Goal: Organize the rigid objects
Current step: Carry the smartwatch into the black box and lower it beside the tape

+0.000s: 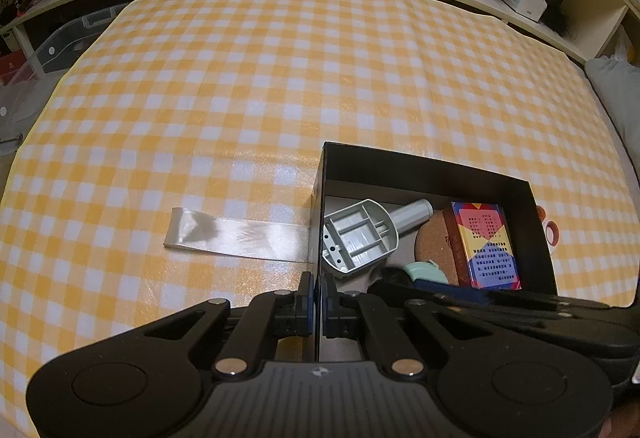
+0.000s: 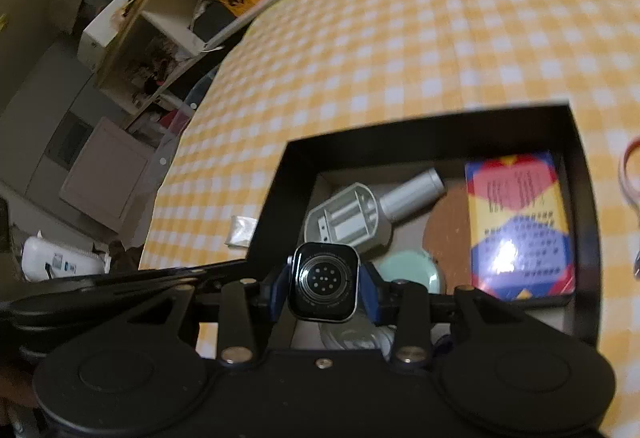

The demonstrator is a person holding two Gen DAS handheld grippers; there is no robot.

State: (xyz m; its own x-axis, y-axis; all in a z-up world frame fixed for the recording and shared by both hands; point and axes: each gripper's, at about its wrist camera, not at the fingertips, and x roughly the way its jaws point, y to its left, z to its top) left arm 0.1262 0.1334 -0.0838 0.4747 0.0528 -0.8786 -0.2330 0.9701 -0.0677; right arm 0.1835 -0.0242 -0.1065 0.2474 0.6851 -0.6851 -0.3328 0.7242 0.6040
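**Right wrist view: watch held over the black box**

Right wrist view shows the right gripper [image 2: 324, 284] clamped on a watch body [image 2: 323, 281], one blue pad on each side of it. The watch is a rounded square with a silver rim and a glossy black back that has a ring of small dots facing the camera. It hangs above the near left part of the black box [image 2: 582, 222], just beside the box's left wall.

Inside the box, going left to right: a grey plastic scoop [image 2: 348, 215] with ribs inside and a round handle lies near the left wall; a pale green round piece [image 2: 404, 270] sits below it; a flat round cork mat [image 2: 448, 238] lies in the middle; a glossy card box [image 2: 520, 226] printed in red, yellow and blue lies partly on the mat, against the right wall.

Left wrist view shows the left gripper [image 1: 319, 302] with its jaws closed narrow on the box's thin left wall, one blue pad outside it and one inside. The box rests on a yellow and white checked cloth [image 1: 280, 77], smooth and slightly shiny. To the left of the box a strip of clear tape [image 1: 236, 236] lies flat on the cloth, its end meeting the box's left wall.
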